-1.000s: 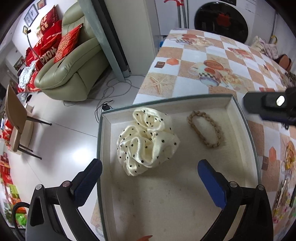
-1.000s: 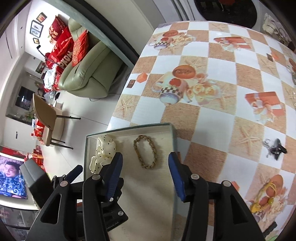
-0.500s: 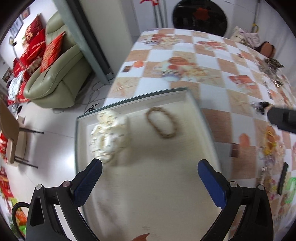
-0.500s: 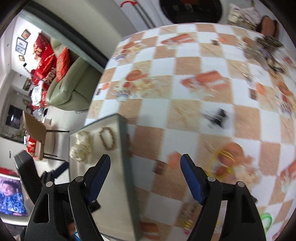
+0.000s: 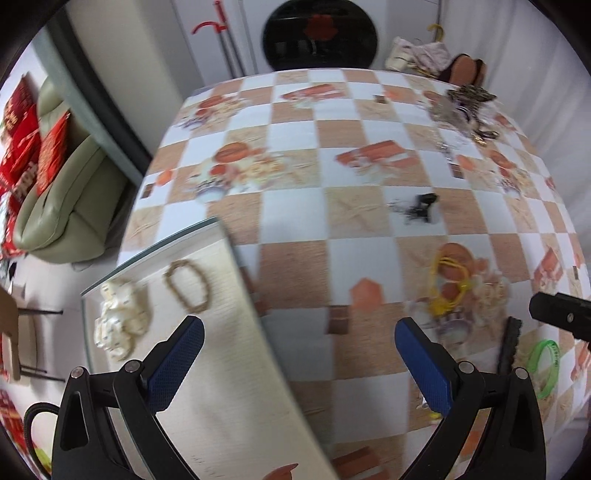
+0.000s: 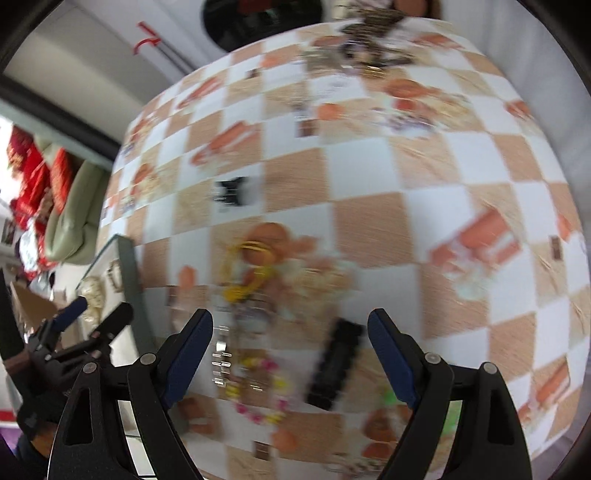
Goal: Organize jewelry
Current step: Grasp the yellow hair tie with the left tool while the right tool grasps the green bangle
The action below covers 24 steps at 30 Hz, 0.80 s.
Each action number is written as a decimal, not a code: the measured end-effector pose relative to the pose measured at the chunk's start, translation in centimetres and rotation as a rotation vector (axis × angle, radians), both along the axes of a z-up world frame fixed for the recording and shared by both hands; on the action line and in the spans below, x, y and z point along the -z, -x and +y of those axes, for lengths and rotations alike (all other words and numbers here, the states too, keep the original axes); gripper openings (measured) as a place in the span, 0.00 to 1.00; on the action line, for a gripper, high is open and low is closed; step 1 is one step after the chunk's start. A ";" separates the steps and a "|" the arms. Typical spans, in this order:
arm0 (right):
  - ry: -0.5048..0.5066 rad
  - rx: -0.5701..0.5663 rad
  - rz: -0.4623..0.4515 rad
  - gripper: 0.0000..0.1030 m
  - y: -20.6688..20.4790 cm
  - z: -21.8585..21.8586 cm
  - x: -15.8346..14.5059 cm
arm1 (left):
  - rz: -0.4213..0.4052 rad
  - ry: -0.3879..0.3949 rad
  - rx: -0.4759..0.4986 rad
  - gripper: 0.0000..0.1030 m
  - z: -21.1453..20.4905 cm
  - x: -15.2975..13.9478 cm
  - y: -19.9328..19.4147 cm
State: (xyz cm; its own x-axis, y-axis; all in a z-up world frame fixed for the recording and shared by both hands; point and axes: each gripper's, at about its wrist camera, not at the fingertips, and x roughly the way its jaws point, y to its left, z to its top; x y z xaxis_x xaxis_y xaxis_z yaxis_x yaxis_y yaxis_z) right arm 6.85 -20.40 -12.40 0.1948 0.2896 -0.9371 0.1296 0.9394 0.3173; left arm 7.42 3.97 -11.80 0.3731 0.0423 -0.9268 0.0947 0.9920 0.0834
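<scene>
A shallow grey-rimmed tray (image 5: 236,387) sits at the table's near left corner, holding a cream dotted scrunchie (image 5: 120,323) and a braided tan bracelet (image 5: 186,285). My left gripper (image 5: 299,360) is open and empty above the tray's right edge. My right gripper (image 6: 290,354) is open and empty, above loose jewelry: a yellow bracelet (image 6: 247,275), a black comb-like clip (image 6: 334,363), a beaded bracelet (image 6: 258,391). The yellow bracelet (image 5: 448,284), a green bangle (image 5: 543,365) and a black hair clip (image 5: 419,208) show in the left wrist view. The right view is blurred.
The checkered tablecloth (image 5: 332,147) covers the table. A pile of dark jewelry (image 5: 467,107) lies at the far right. A washing machine (image 5: 319,35) stands behind the table; a green sofa (image 5: 66,199) is off to the left. The tray shows at left in the right view (image 6: 129,280).
Both grippers have swung right, away from the tray and toward the loose jewelry. The right gripper has opened wider. The tray's contents have not moved.
</scene>
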 end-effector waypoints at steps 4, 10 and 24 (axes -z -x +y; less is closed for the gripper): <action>0.038 0.040 0.015 0.85 1.2 -2.8 0.7 | 0.012 0.025 0.032 1.00 -2.3 0.5 -0.5; 0.085 0.091 0.067 0.85 3.1 -6.3 1.7 | 0.066 0.066 0.079 1.00 -5.1 2.1 -1.1; 0.170 0.114 0.145 0.85 6.7 -10.3 4.4 | 0.126 0.054 0.132 0.92 -8.4 5.6 -3.4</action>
State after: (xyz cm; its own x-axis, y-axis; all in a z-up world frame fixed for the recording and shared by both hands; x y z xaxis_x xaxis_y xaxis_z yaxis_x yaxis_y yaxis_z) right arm 0.15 -30.70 -16.75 0.0767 0.1092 -0.9911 0.2706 0.9544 0.1261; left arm 10.77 -4.40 -17.45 0.2530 -0.0501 -0.9662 0.2305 0.9730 0.0099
